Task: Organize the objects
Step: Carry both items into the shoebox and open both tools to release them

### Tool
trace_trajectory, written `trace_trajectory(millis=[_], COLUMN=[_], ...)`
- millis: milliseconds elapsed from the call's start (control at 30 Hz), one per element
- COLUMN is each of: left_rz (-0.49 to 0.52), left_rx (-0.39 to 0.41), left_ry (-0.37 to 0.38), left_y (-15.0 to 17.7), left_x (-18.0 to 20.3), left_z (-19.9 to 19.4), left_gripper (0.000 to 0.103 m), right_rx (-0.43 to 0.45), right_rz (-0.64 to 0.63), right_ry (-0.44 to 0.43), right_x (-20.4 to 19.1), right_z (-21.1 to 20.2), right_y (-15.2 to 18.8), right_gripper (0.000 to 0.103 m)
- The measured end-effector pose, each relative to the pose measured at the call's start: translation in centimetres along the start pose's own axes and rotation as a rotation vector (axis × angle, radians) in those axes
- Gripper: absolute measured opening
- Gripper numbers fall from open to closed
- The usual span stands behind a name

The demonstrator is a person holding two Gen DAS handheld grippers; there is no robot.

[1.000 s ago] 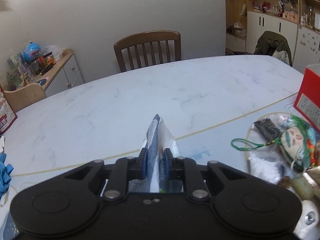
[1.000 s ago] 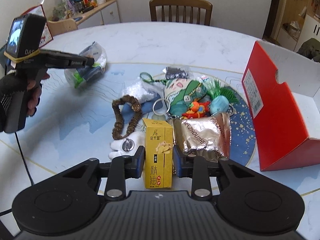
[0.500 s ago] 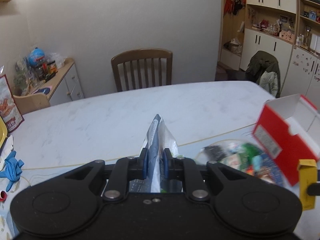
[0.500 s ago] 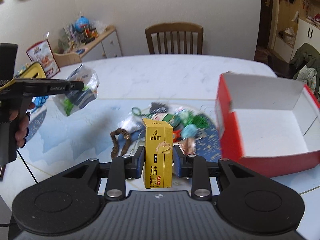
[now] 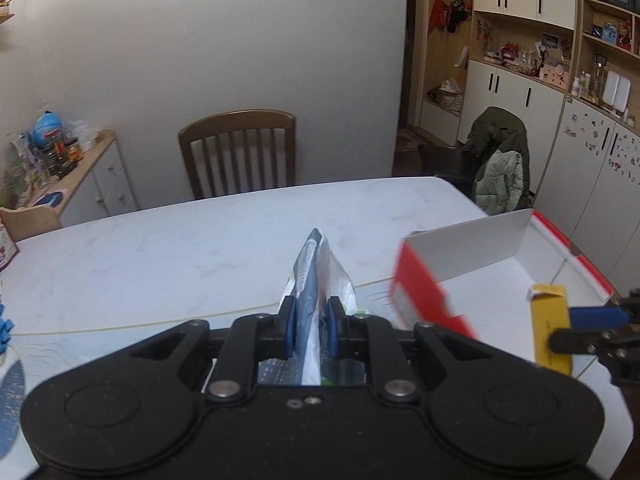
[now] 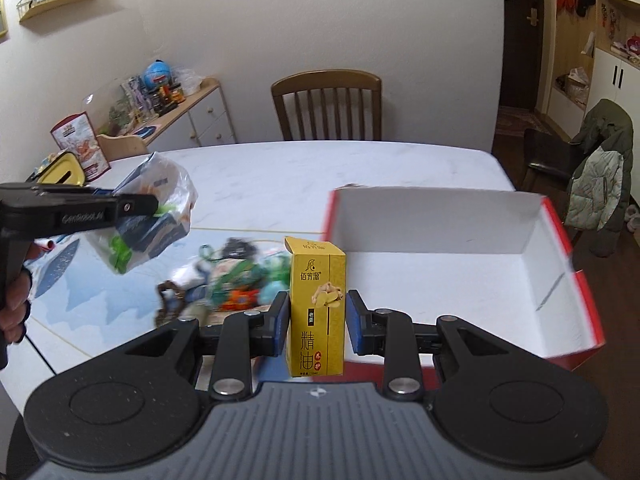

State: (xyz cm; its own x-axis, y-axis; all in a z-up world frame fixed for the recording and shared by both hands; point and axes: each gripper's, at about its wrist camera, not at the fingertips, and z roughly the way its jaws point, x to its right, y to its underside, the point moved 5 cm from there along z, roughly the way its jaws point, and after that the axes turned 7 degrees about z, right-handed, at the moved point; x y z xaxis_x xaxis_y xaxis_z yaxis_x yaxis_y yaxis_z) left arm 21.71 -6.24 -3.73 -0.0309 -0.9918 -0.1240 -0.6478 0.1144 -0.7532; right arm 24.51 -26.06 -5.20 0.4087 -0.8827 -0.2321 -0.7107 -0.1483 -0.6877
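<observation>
My left gripper (image 5: 311, 326) is shut on a clear plastic bag (image 5: 318, 280) of small blue and green items, held in the air above the table. The same plastic bag (image 6: 154, 220) hangs from the left gripper (image 6: 150, 203) at the left of the right wrist view. My right gripper (image 6: 316, 316) is shut on an upright yellow box (image 6: 318, 308) with Chinese print, raised near the left front corner of an open red box (image 6: 452, 276) with a white inside. In the left wrist view the yellow box (image 5: 550, 330) shows at the right over the red box (image 5: 424, 300).
A blurred pile of trinkets (image 6: 232, 284) lies on the white marble table (image 6: 280, 172) left of the red box. A wooden chair (image 6: 326, 106) stands at the far side. A side cabinet (image 6: 192, 116) carries clutter. A chair with a jacket (image 6: 600, 184) stands right.
Both grippers have risen from the table with their loads and moved right toward the red box. The red box's open inside has come into view in both cameras.
</observation>
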Motion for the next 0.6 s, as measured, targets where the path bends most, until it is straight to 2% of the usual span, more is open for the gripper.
trace_trajectory(millis=[400, 600], left_rz=[-0.014, -0.017], left_rx=[-0.069, -0.137], left_ry=[0.101, 0.136], left_y=[-2.5, -3.1], left_x=[11.1, 15.2], left_z=[5.5, 9.9], left_gripper=[0.014, 0.014], right_rx=[-0.046, -0.09], right_rz=[0.007, -0.024], right_ry=[0.048, 0.089], right_x=[11.1, 14.2], right_z=[2.7, 5.6], right_y=[-1.6, -1.4], right_gripper=[0.029, 0.029])
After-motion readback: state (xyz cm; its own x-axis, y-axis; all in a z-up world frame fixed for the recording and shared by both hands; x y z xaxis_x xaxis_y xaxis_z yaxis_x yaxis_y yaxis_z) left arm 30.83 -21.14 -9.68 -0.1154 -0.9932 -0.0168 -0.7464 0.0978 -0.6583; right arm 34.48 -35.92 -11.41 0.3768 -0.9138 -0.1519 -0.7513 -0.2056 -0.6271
